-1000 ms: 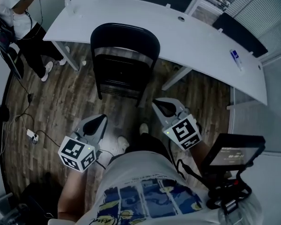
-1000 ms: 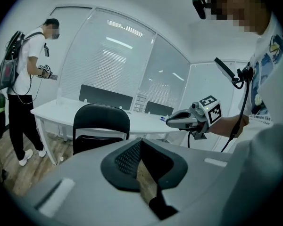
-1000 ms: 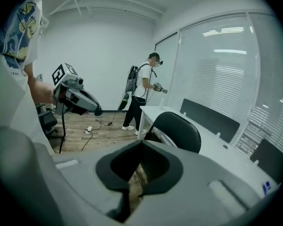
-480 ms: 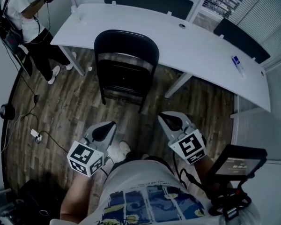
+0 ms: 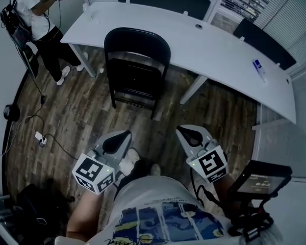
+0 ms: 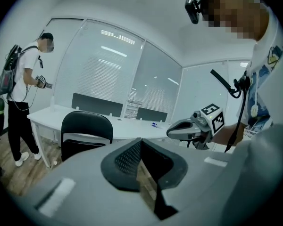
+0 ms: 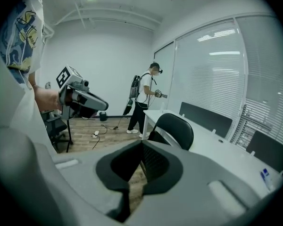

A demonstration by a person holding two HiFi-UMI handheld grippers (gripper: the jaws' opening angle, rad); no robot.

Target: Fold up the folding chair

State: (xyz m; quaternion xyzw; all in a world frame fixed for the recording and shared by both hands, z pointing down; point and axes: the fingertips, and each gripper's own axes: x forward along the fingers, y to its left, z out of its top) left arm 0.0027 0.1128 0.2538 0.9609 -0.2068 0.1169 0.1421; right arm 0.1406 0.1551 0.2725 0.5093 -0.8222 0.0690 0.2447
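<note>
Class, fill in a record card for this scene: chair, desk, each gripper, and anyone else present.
Chair: black folding chair, unfolded, standing at the desk, untouched
Desk: long white curved desk, small blue item on it
Left gripper: shut, empty, short of the chair
Right gripper: shut, empty, short of the chair
Bystander: person standing by the desk's end

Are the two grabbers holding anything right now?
Nothing. The left gripper and the right gripper are both shut and empty, well apart from the black folding chair.
</note>
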